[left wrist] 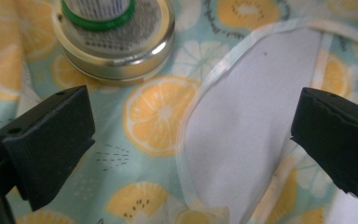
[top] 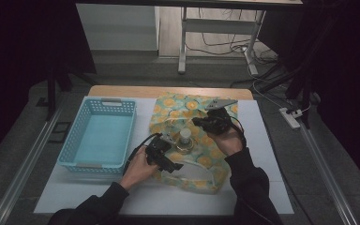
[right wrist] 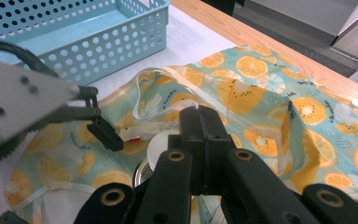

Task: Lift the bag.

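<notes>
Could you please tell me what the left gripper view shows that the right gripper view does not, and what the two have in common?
Left gripper view alone: the left gripper's own black jaws standing wide apart over a curved, white-trimmed opening in the cloth, plus the green ring at the base of the small white bottle.

Right gripper view alone: the perforated light-blue plastic basket, the wooden table edge, and the right gripper shut on a strip of the cloth's trim.

Both: the teal cloth printed with orange slices and the round metal tin beneath the bottle.

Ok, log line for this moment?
left tongs: open above cloth | right tongs: shut on cloth strap | jar: on cloth
</notes>
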Action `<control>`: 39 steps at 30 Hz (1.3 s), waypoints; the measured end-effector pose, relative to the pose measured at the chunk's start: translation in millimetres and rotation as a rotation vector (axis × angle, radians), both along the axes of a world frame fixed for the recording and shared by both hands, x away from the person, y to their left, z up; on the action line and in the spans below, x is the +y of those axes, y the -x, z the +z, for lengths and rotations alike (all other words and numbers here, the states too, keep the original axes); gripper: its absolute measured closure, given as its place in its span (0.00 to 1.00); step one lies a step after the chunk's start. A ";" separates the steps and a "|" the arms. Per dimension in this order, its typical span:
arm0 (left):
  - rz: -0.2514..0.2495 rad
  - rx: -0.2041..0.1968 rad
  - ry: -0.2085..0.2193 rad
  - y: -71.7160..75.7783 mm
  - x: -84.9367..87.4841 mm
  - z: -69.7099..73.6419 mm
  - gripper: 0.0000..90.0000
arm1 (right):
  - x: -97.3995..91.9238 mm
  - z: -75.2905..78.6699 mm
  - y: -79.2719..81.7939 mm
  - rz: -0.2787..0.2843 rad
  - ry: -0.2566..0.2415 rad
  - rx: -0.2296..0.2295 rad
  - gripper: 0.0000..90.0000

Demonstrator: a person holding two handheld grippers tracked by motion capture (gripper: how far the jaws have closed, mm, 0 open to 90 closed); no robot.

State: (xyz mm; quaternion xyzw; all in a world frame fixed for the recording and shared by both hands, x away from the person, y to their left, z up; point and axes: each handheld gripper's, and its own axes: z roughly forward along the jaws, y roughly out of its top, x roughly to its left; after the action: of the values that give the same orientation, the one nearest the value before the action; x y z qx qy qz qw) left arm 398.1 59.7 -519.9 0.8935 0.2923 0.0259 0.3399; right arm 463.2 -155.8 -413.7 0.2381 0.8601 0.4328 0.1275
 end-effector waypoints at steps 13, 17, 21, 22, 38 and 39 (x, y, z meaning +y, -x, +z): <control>-0.020 -0.043 -0.084 -4.1 -12.0 -16.2 0.00 | -0.6 -0.3 -0.7 0.000 0.000 0.001 1.00; -0.031 -0.066 -0.113 -3.1 -12.7 -15.3 0.04 | -1.4 0.3 -0.9 -0.001 -0.002 0.000 1.00; -0.017 -0.065 -0.106 -3.5 -10.7 -12.1 0.17 | -0.9 0.8 -0.2 -0.002 -0.005 0.001 1.00; -0.017 -0.068 -0.104 -3.5 -9.7 -11.5 0.22 | -0.7 1.0 0.0 -0.001 -0.003 0.000 1.00; 0.123 0.005 -0.052 -7.9 -6.1 -7.1 0.91 | -0.9 2.4 1.0 0.001 -0.006 -0.006 1.00; 0.116 0.014 -0.042 -7.8 -6.4 -7.5 0.96 | -1.0 2.5 1.1 0.000 -0.006 -0.005 1.00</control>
State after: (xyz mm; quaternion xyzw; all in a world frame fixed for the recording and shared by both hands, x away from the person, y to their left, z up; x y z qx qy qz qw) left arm 405.9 53.3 -527.4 0.8821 0.3457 0.0453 0.3167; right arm 462.1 -156.8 -411.2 0.2375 0.8584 0.4359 0.1291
